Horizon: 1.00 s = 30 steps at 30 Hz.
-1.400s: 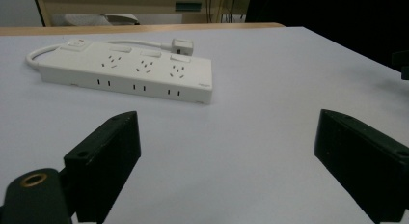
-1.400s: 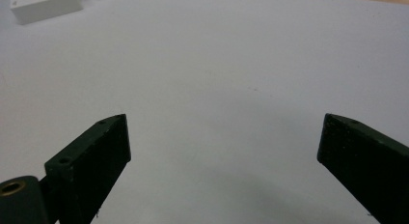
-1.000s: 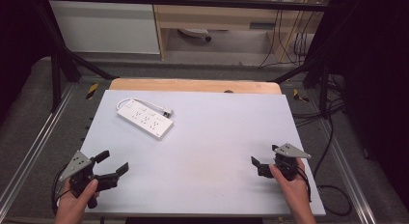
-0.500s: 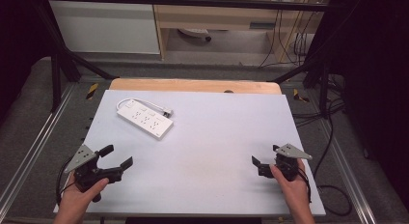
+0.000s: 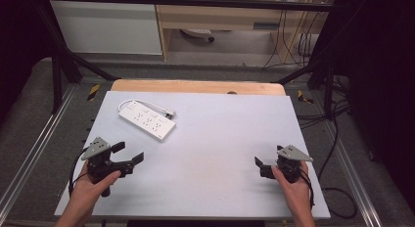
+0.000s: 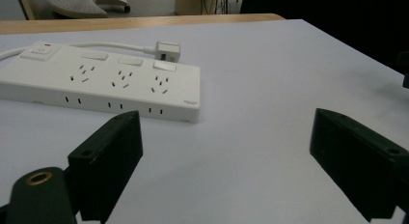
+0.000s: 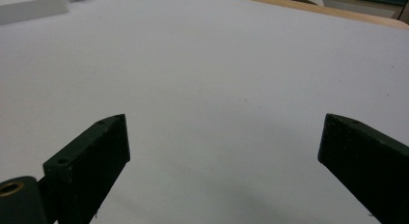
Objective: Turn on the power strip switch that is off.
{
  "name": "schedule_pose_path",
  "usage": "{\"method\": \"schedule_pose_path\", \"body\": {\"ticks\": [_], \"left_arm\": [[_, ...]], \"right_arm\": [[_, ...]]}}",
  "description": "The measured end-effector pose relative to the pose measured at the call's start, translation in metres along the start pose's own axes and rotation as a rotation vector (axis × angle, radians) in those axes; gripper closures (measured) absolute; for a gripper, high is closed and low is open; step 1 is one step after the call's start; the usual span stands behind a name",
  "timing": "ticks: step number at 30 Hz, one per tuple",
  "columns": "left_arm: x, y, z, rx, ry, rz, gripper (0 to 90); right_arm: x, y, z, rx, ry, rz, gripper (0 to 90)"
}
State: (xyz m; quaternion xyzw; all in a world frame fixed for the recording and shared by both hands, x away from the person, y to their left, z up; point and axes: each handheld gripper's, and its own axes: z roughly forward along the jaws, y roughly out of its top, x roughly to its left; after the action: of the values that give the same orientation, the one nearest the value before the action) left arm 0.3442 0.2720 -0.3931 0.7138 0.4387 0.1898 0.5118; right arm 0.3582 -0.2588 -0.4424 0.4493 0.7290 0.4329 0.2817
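A long, flat power strip [image 5: 147, 120] of smooth white plastic lies at an angle on the far left part of the table [image 5: 215, 139], its top marked by three rectangular switches and rows of small socket slots. A thin white cord curves from its far end round to a boxy plug [image 5: 169, 113] lying just beside it. The table has a matte, pale grey surface with a wooden strip along the far edge. The left gripper [image 5: 128, 155], black and blocky, hovers near the strip with its jaws spread wide and nothing between them. The right gripper [image 5: 258, 167] sits well apart at the near right, jaws likewise wide and empty.
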Motion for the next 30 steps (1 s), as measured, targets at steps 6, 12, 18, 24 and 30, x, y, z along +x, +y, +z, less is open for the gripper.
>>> {"method": "schedule_pose_path", "body": {"ticks": [6, 12, 18, 24, 30], "left_arm": [[-0.002, 0.012, 0.008, 0.005, -0.001, 0.010, 12.2], [-0.008, 0.022, 0.014, 0.006, 0.002, 0.024, 12.2], [-0.013, 0.023, 0.026, 0.017, 0.002, 0.030, 11.4], [-0.013, 0.024, 0.031, -0.004, 0.005, 0.036, 11.5], [-0.010, 0.028, 0.035, -0.014, 0.023, 0.046, 11.5]], "right_arm": [[0.005, 0.002, 0.001, -0.003, 0.002, -0.015, 4.6], [0.006, 0.003, -0.002, -0.015, 0.011, -0.016, 4.5], [0.005, 0.003, -0.004, -0.026, 0.024, 0.018, 3.9], [0.004, 0.004, -0.004, -0.025, 0.030, 0.018, 3.8], [0.008, 0.008, -0.005, -0.031, 0.047, 0.001, 3.8]]}}
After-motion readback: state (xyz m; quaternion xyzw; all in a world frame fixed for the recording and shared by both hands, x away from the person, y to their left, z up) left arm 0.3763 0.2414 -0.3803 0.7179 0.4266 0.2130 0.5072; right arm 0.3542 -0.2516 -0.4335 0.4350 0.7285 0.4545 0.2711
